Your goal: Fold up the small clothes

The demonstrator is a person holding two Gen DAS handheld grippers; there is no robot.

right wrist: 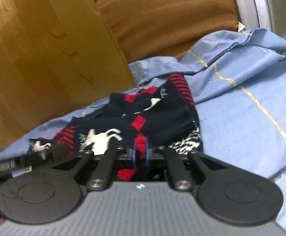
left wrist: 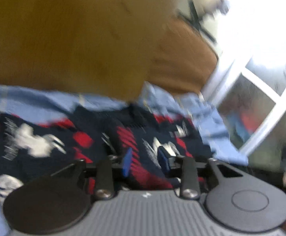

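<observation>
While the navy knitted garment with red diamonds and white animal figures [right wrist: 135, 122] lies bunched on the light blue sheet [right wrist: 241, 108], the right gripper [right wrist: 141, 153] holds narrow fingers around a red fold (contact unclear); the left gripper [left wrist: 145, 162] stands moderately open over it, so the knit could slip free mid-fold.

My left gripper [left wrist: 145, 162] points downward, blue pads apart. My right gripper [right wrist: 141, 154] tilts down too, pads narrowly parted.
</observation>
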